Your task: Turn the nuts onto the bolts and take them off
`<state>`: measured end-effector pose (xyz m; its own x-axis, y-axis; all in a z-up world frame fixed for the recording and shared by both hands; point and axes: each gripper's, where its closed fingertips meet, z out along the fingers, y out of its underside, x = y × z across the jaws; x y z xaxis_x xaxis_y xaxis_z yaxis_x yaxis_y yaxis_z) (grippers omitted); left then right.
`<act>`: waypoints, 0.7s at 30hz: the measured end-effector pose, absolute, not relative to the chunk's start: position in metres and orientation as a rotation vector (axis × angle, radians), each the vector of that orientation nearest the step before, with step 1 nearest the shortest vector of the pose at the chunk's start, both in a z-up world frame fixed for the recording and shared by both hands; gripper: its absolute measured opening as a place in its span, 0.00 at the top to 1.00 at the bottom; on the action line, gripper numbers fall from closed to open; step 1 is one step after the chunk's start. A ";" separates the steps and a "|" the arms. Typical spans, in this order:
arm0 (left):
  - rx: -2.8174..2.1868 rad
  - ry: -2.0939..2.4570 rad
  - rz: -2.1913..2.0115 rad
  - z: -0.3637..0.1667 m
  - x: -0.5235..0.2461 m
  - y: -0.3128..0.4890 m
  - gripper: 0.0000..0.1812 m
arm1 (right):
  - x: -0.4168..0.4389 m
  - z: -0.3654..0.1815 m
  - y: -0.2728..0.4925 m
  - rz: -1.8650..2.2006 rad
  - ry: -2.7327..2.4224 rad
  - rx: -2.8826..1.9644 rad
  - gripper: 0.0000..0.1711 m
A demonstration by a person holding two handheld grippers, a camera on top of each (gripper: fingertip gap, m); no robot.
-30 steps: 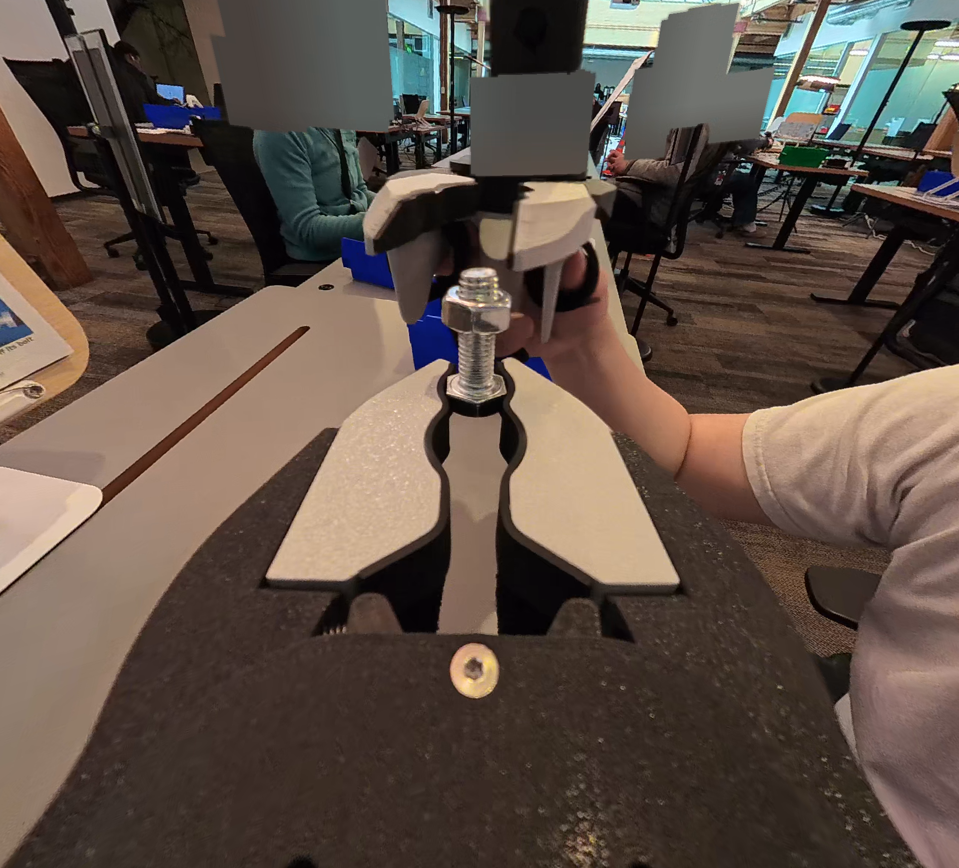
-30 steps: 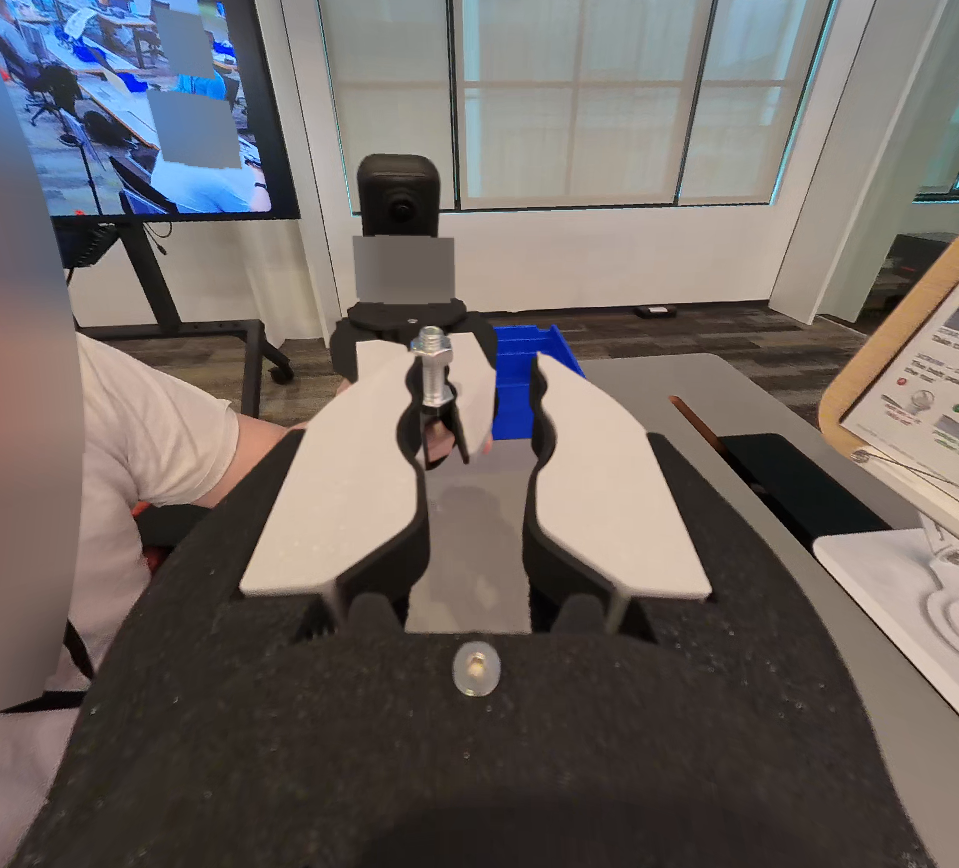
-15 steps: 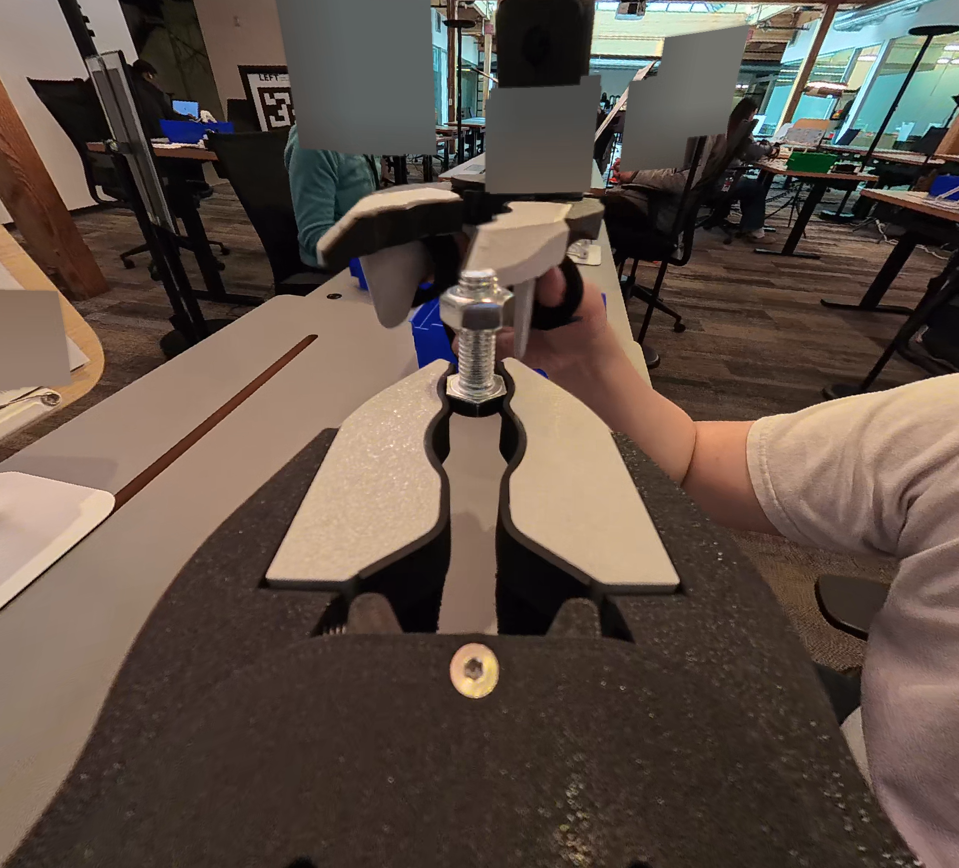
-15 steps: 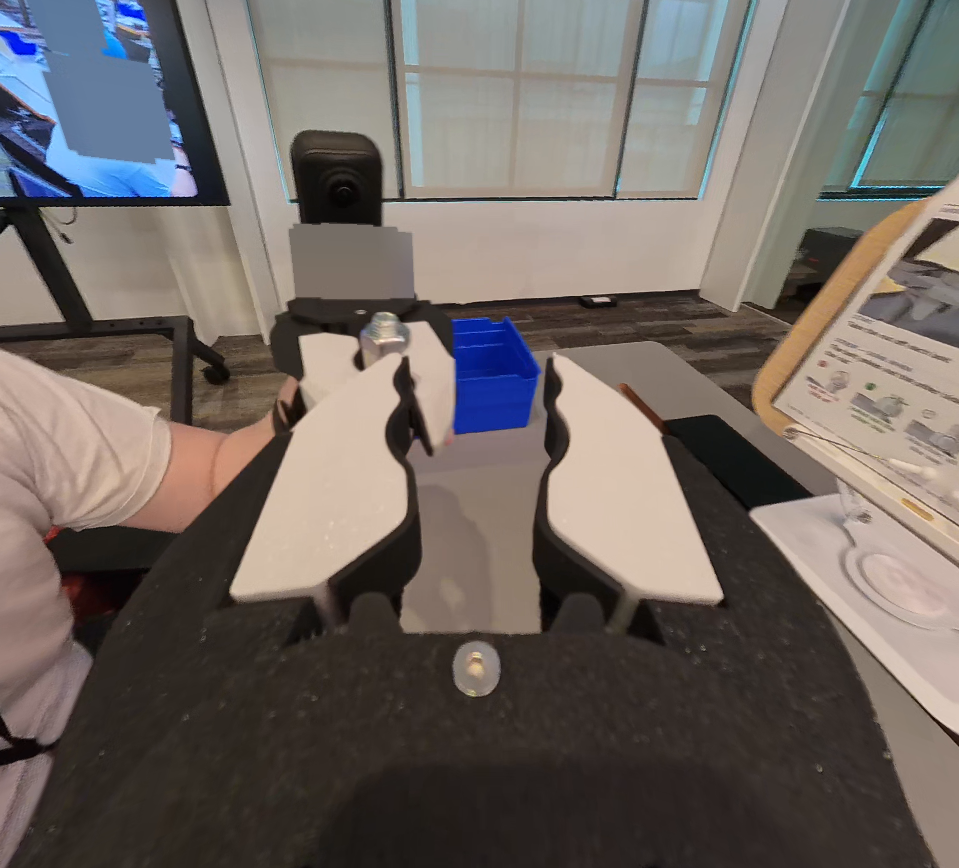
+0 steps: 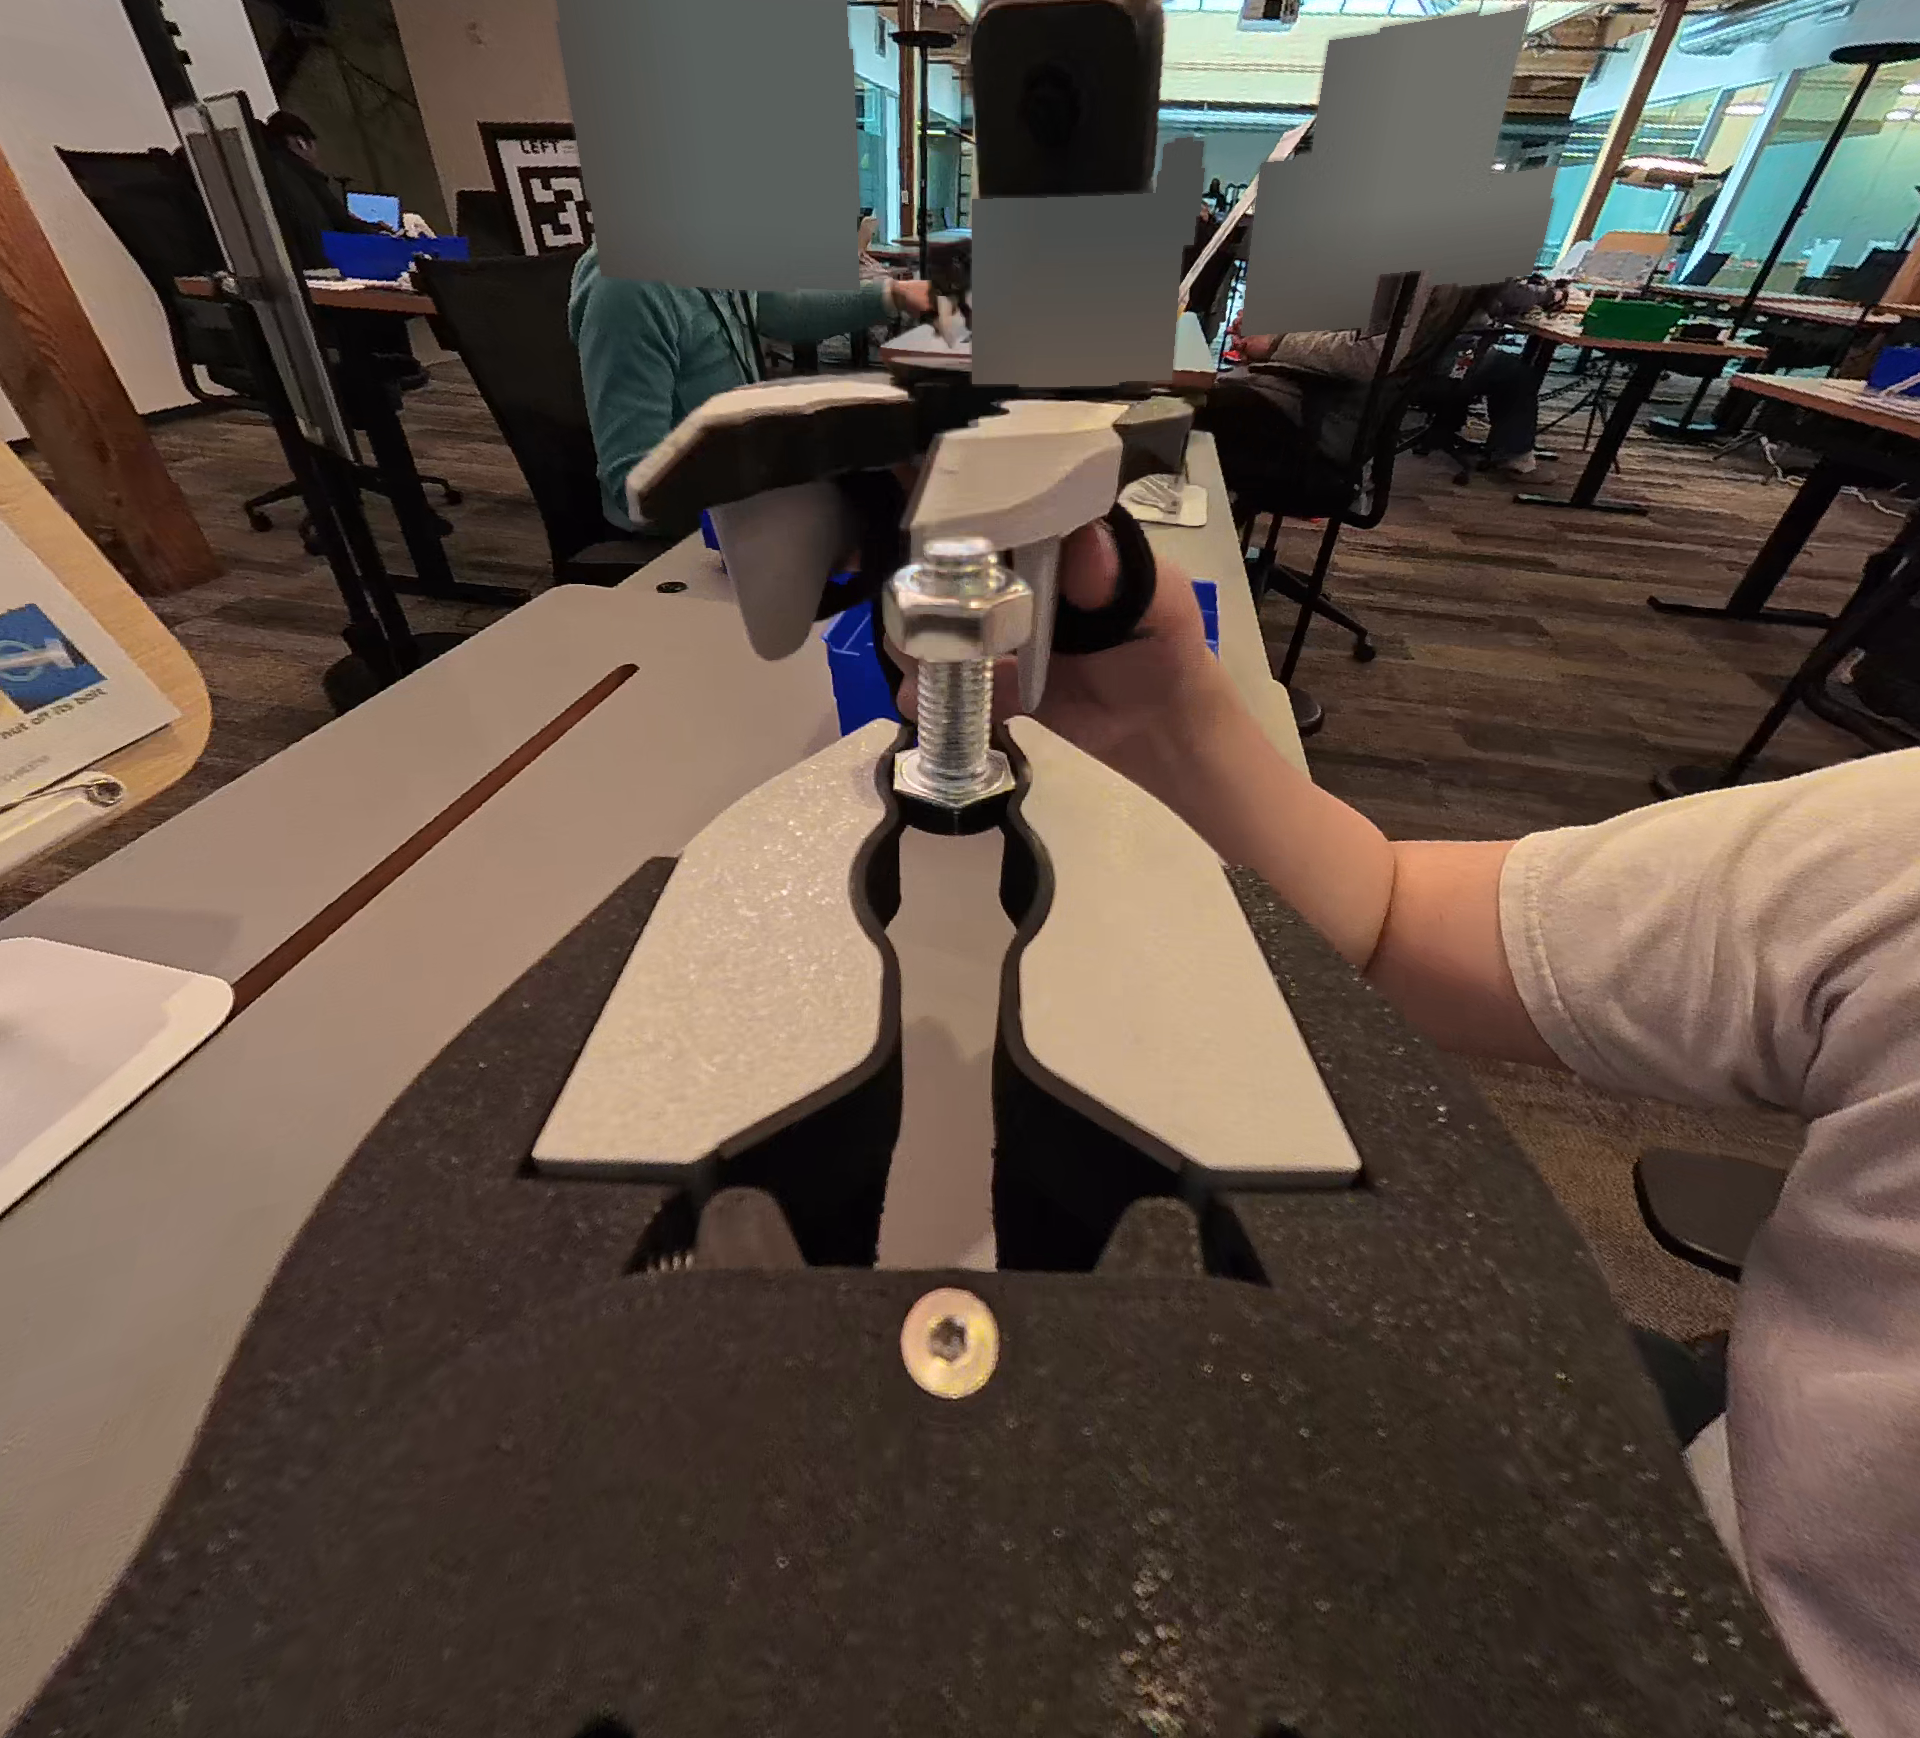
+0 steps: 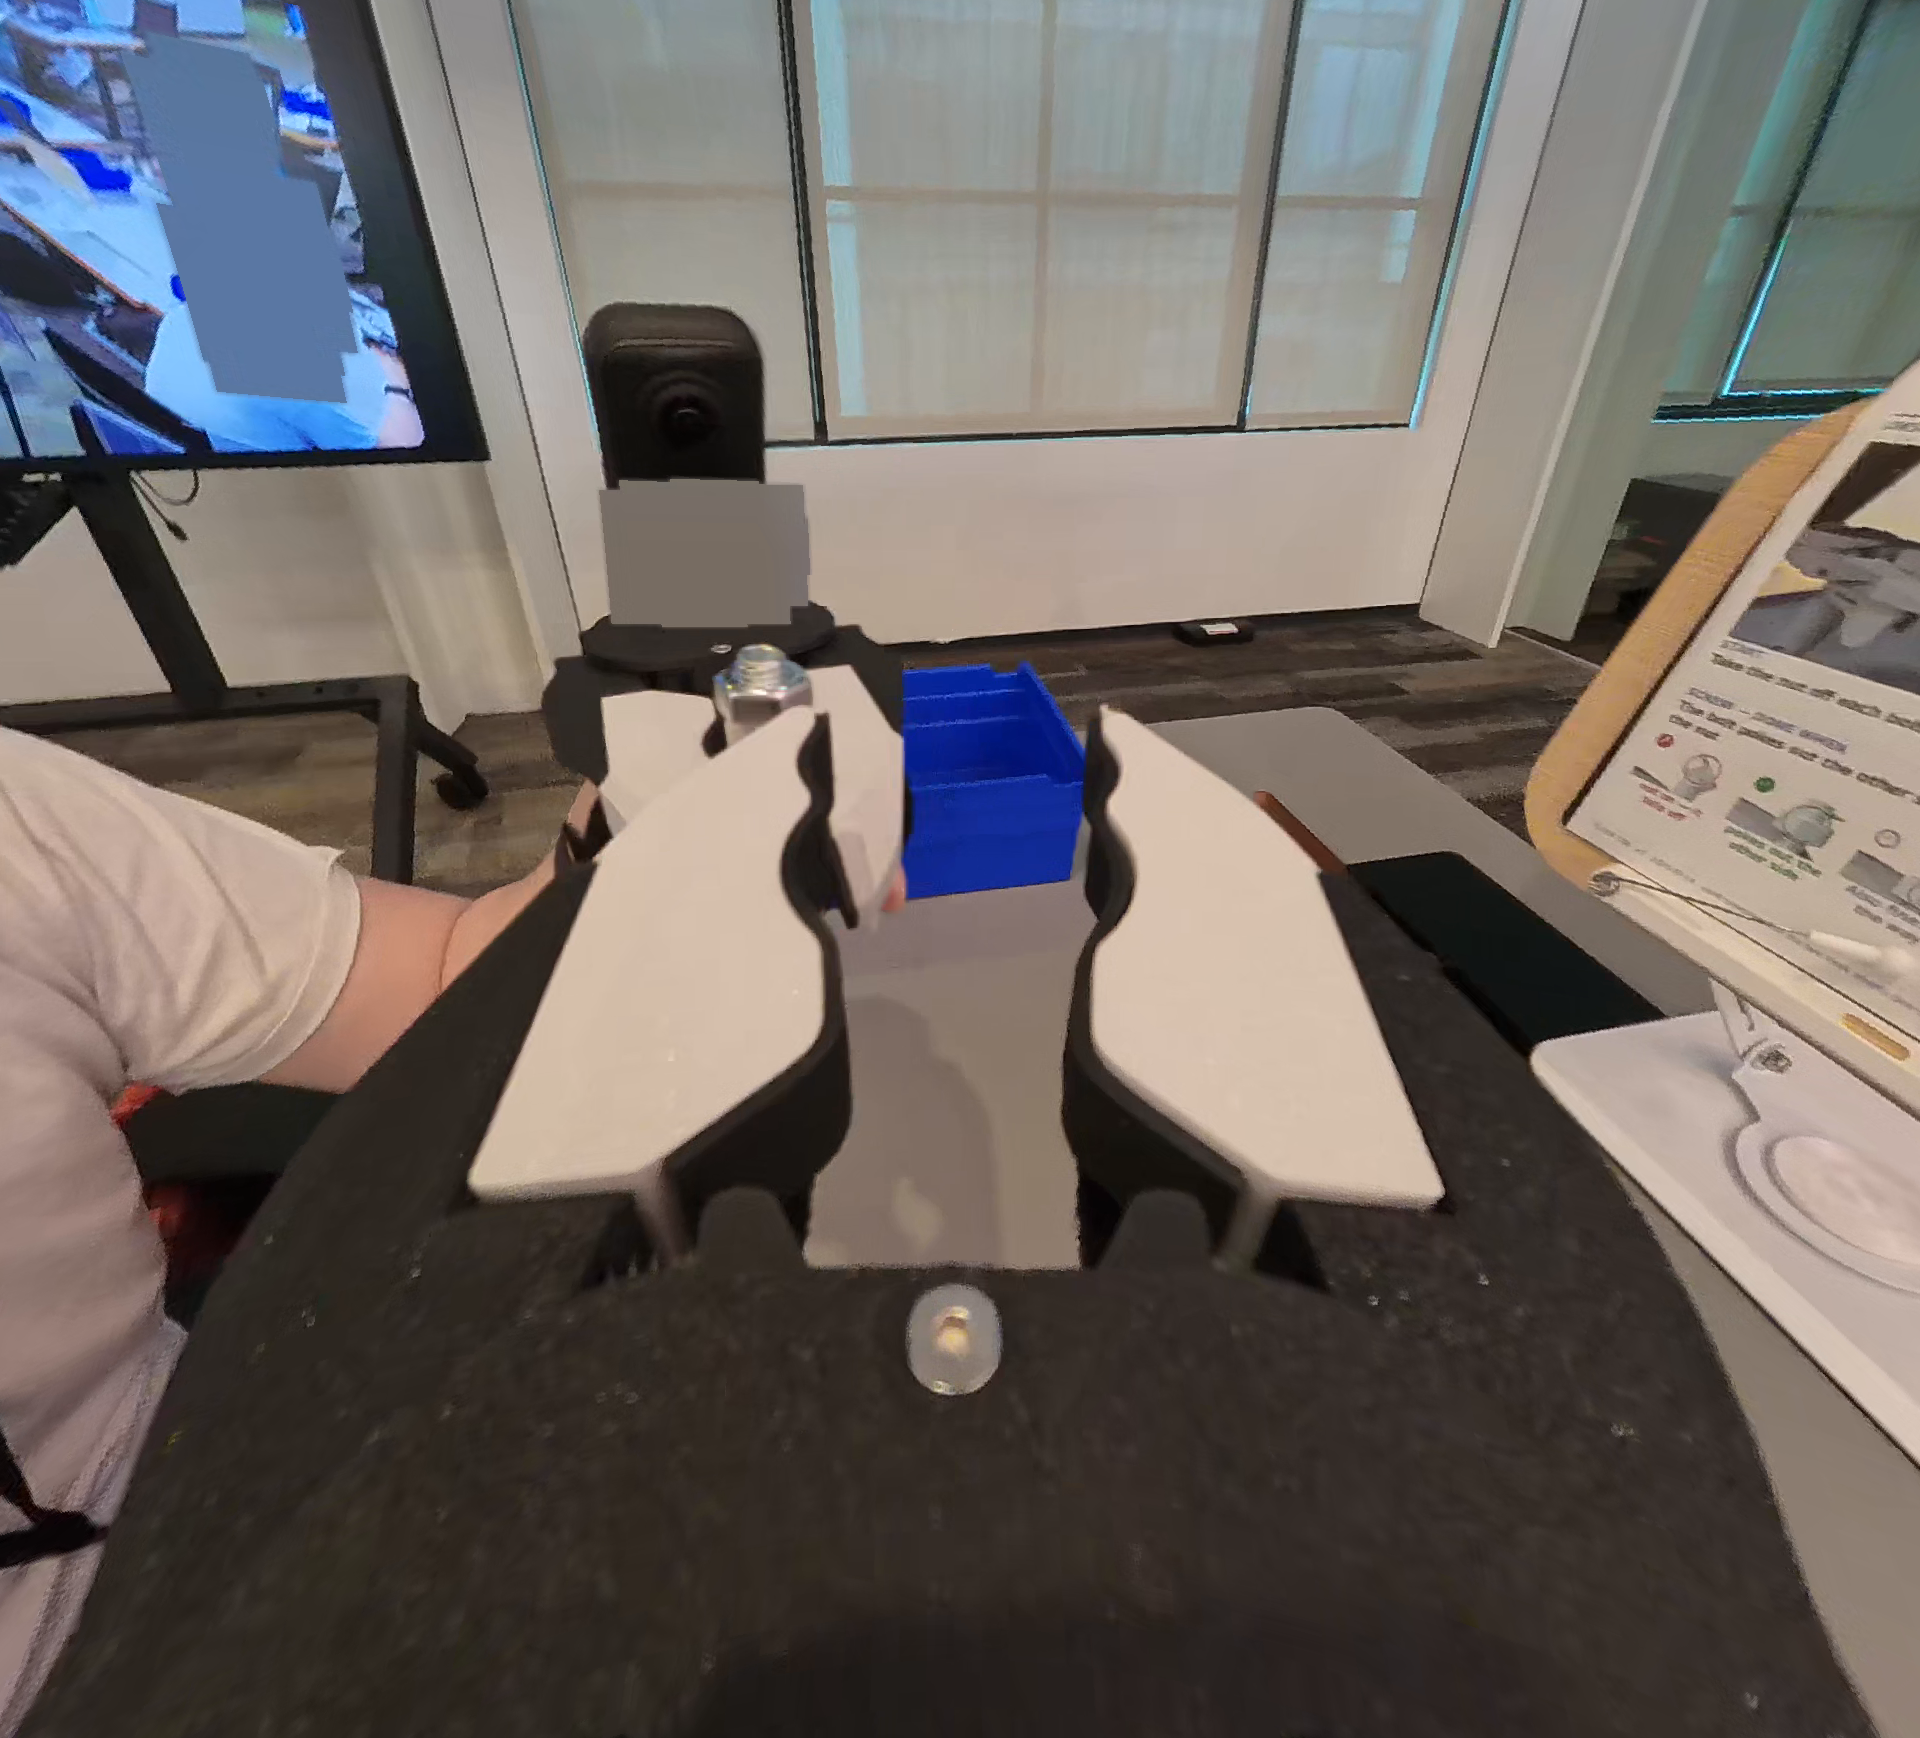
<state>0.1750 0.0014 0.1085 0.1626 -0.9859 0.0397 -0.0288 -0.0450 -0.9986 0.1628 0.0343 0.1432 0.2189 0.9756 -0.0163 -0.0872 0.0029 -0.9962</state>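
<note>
My left gripper is shut on the hex head of a steel bolt and holds it upright over the grey table. A steel nut sits near the top of the thread. My right gripper hangs just beyond the bolt, open, fingers pointing down on either side of the nut from this angle. In the right wrist view my right gripper is open and empty. There the nut and my left gripper lie behind its left finger, outside the gap.
A blue bin stands on the table behind both grippers. An instruction board on a white stand and a black pad are at the table's right. A person's arm reaches in. People sit at desks beyond. About 5 cm separates my left fingertips from my right.
My right gripper has risen and swung right, staying open. In its view the bolt and nut slid left, from its left fingertip to behind that finger. My left gripper keeps the bolt.
</note>
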 end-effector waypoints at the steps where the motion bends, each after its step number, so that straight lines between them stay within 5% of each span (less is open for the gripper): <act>1: -1.335 1.087 -1.097 0.109 0.174 0.002 0.92 | 0.164 0.143 0.034 1.112 -0.982 -1.251 0.73; 21: -1.346 1.090 -1.080 0.106 0.176 0.004 0.92 | 0.156 0.147 0.019 1.146 -1.011 -1.231 0.72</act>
